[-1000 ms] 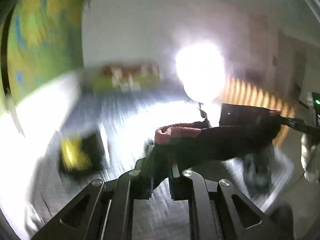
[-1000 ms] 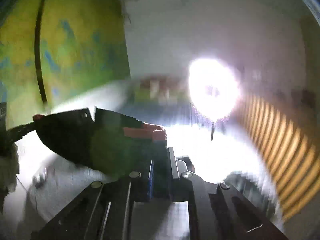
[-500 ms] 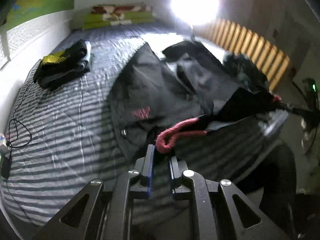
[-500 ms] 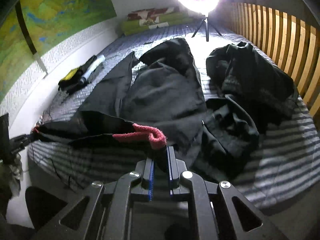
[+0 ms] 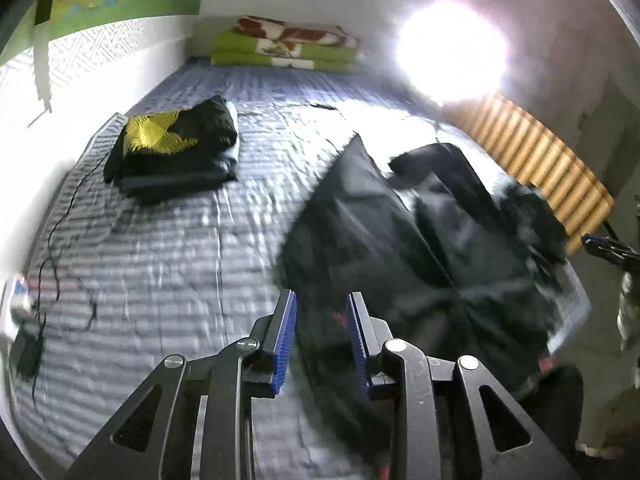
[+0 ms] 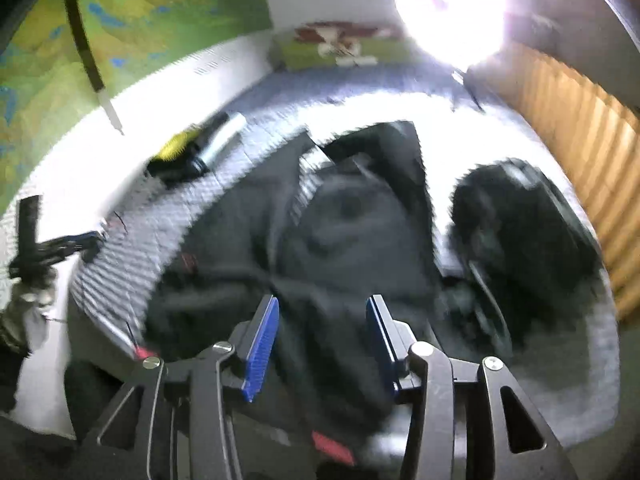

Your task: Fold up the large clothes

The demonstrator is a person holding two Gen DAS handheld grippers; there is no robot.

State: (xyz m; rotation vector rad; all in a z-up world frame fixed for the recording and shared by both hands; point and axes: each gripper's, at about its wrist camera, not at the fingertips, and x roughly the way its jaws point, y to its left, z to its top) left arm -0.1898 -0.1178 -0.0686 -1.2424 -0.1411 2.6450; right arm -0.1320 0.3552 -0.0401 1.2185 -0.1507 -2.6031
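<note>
L gripper (image 5: 321, 312) and R gripper (image 6: 322, 322): both w/ jaws apart, holding nothing, over black garment (image 5: 400, 240) spread on striped bed (image 5: 160, 260); blurry, prob. a jacket.

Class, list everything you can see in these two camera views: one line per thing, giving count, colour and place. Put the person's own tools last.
Bed: one, grey striped cover, fills the room's middle.
Large garment: one, black with small red marks, spread on the bed's right half.
Second garment: one, black, crumpled near the slatted wall.
Folded clothes: one pile, black and yellow, bed's left side.
Folded blankets: one stack, green, white and red-brown, far end.
Lamp: one, bright white, far right.
Cable: one, black, left edge.
Slatted wall: one, wooden, right.
Left tool: one, black with blue pads, open, empty.
Right tool: one, same, open, empty.
</note>
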